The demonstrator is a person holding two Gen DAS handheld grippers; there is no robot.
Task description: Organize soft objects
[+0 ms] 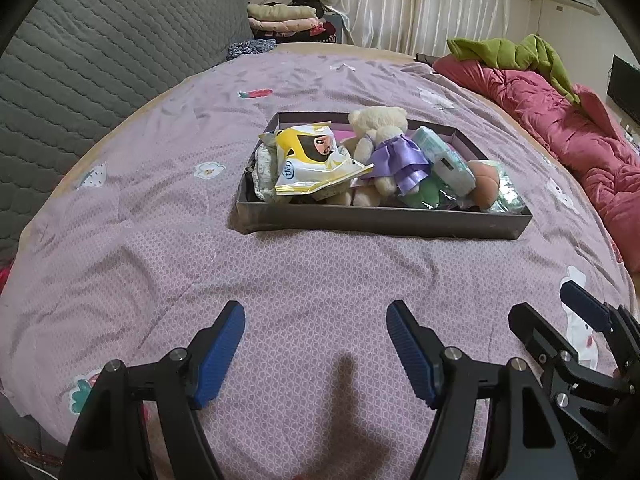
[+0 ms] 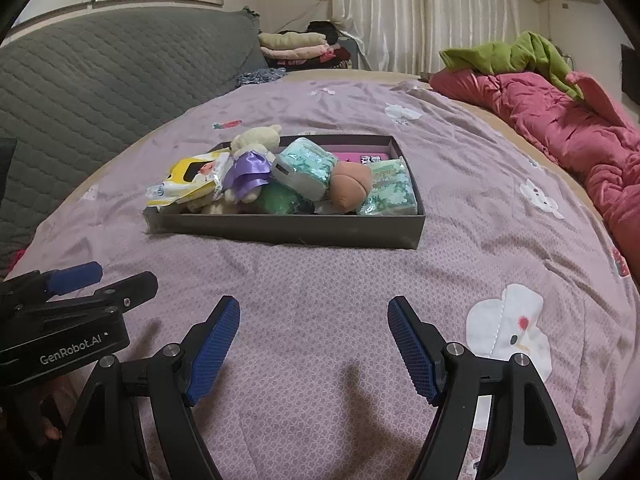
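A dark shallow box (image 1: 380,222) (image 2: 280,230) rests mid-bed, full of soft things. Inside lie a cream teddy bear in a purple dress (image 1: 384,148) (image 2: 250,160), a yellow-and-white snack bag (image 1: 312,160) (image 2: 188,182), tissue packs (image 1: 444,160) (image 2: 306,168), a peach-coloured plush (image 1: 484,182) (image 2: 350,186) and a green item (image 2: 276,200). My left gripper (image 1: 316,324) hovers open over the bedsheet, nearer than the box, nothing between its blue pads. Beside it, my right gripper (image 2: 314,320) is open and empty too, also seen in the left wrist view (image 1: 560,320).
The lilac bedsheet (image 1: 280,280) covers the bed. A grey quilted headboard (image 1: 80,60) stands at left. A red duvet (image 1: 560,128) with a green cloth (image 1: 516,54) lies along the right. Folded clothes (image 1: 280,20) are stacked beyond the bed, near curtains.
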